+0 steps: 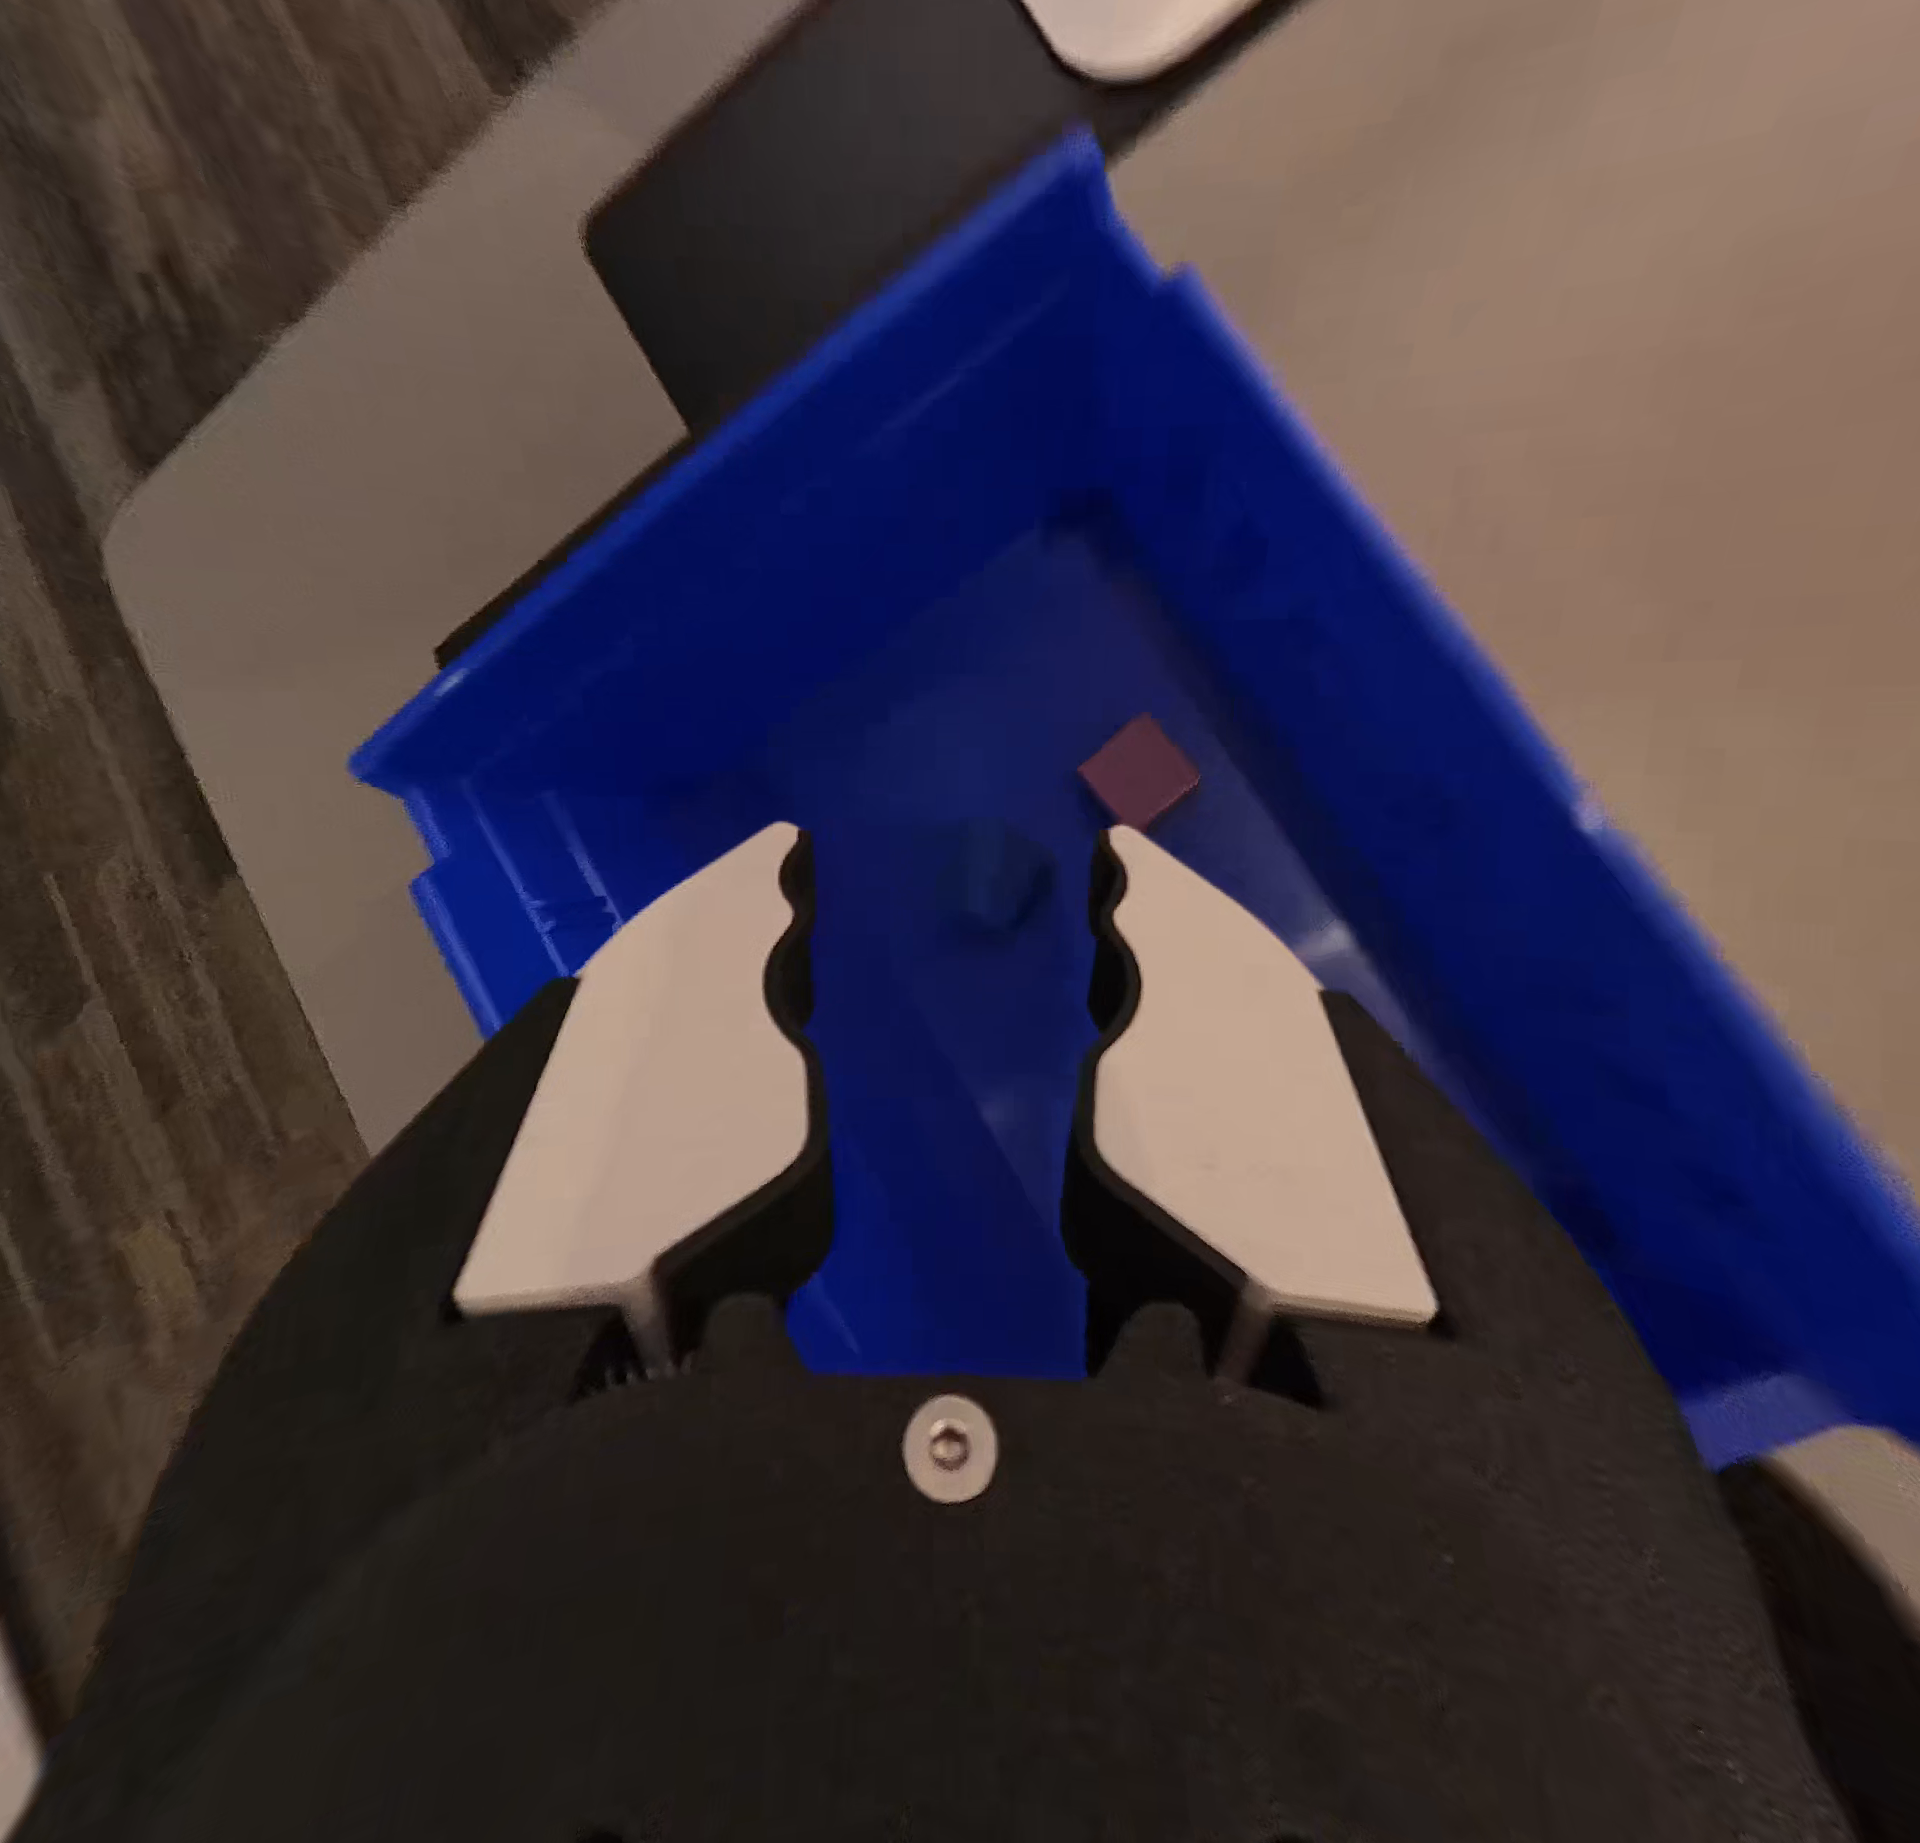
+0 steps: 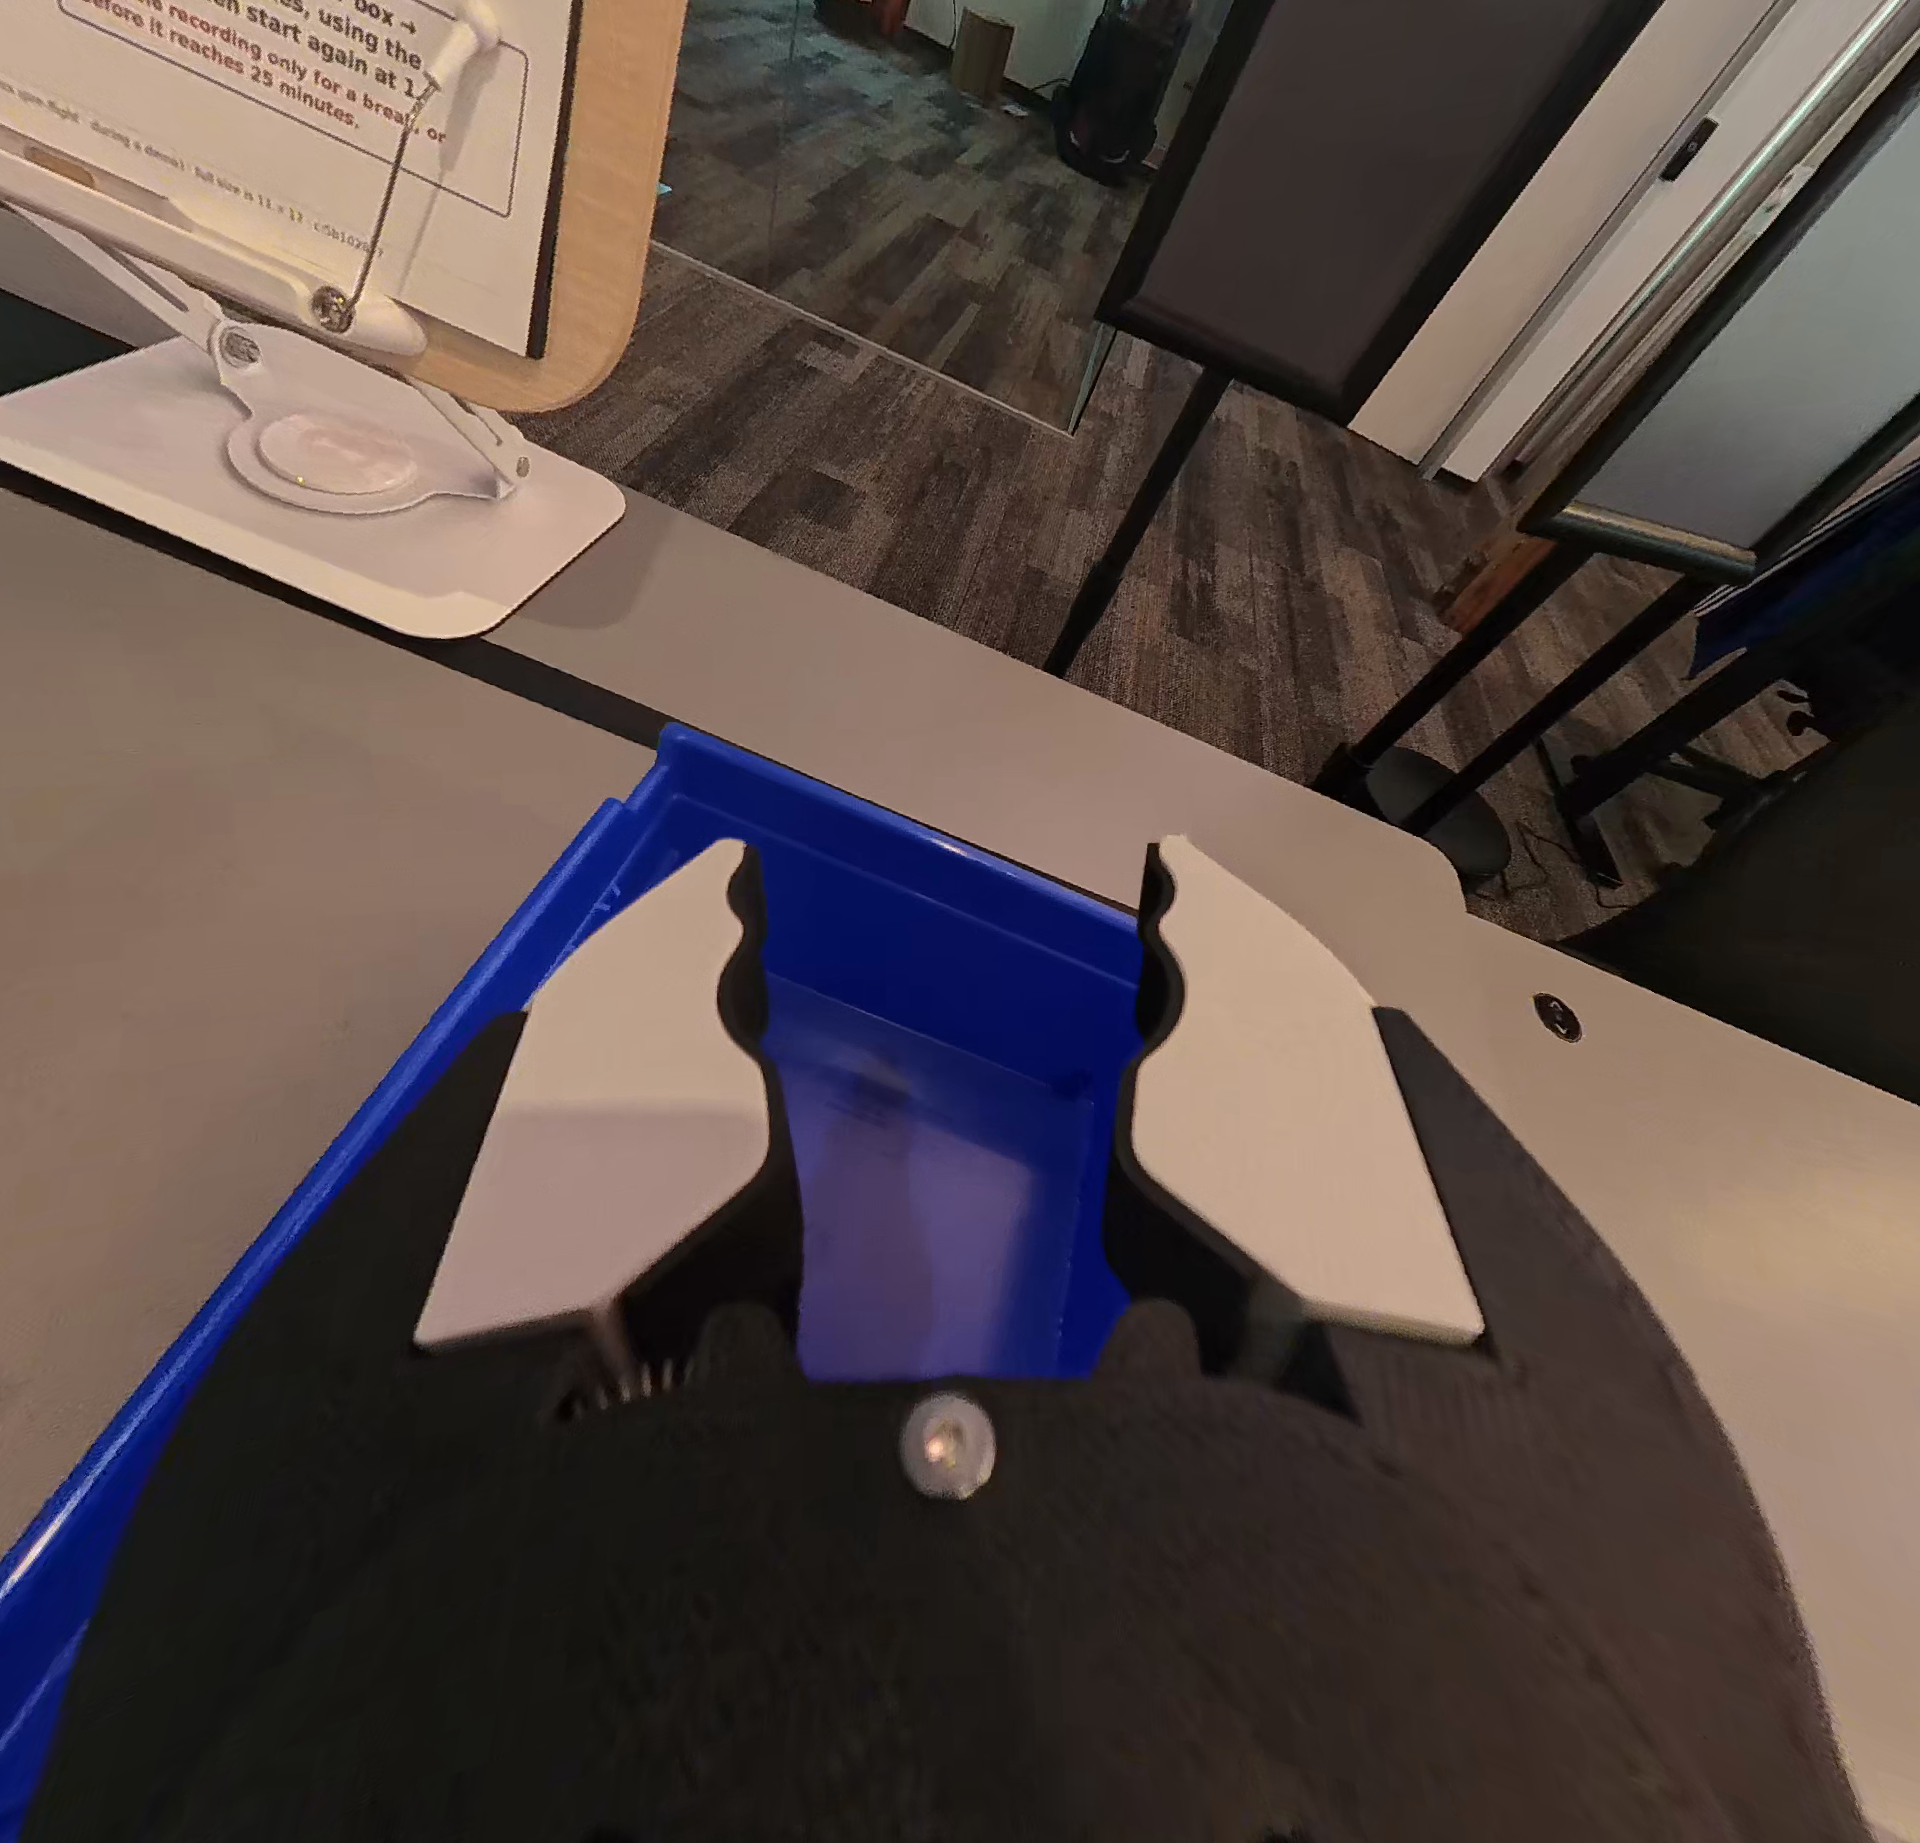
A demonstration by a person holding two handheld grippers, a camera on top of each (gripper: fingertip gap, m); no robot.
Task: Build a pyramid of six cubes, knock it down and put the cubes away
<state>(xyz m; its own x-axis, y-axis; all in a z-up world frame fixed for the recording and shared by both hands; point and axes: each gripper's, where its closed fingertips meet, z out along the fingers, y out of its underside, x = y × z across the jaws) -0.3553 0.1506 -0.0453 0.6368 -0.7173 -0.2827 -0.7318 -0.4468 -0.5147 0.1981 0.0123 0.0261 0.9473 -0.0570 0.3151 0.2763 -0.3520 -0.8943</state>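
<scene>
While both claws [image 1: 948, 843] [image 2: 945, 858] gape empty over blue bins [image 1: 1351, 567], grey tabletop [image 2: 208, 858] meets mottled carpet [image 2: 935, 287].

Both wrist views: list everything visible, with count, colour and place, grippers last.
bin: at least one, blue, on the table under each gripper; I cannot tell whether both views show the same bin
cube: one, dark purple, on the bin floor, left view
dark blue object: one, bin floor, too blurred to identify
table: grey
stand: one, white, holding a wood-framed printed sheet, far left
floor: dark patterned carpet
left gripper: fingers apart, empty
right gripper: fingers apart, empty
</scene>
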